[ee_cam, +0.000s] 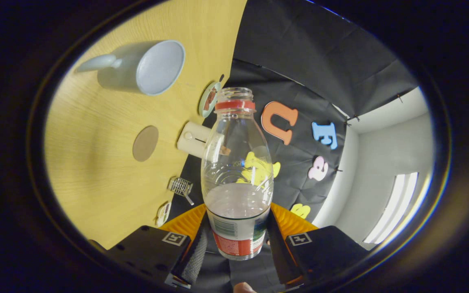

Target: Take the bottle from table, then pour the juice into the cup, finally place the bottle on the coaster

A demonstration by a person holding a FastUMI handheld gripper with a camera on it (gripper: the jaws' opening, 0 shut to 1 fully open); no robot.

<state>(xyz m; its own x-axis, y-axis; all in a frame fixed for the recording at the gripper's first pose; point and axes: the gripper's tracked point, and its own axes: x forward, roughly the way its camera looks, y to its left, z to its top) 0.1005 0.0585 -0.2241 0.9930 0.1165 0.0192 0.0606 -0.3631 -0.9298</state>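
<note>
Both fingers of hand-held gripper clamped on bottle, uncapped, tilted. Cup well beyond, left; coaster nearer. Risk: juice spilling onto counter if tipped short of cup.

A small round plate, a cream box and a tiny metal basket were seen along the yellow table's far edge.

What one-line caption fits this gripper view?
Gripper clamps the open bottle, tipped sideways beside the table, cup and coaster beyond.
</note>
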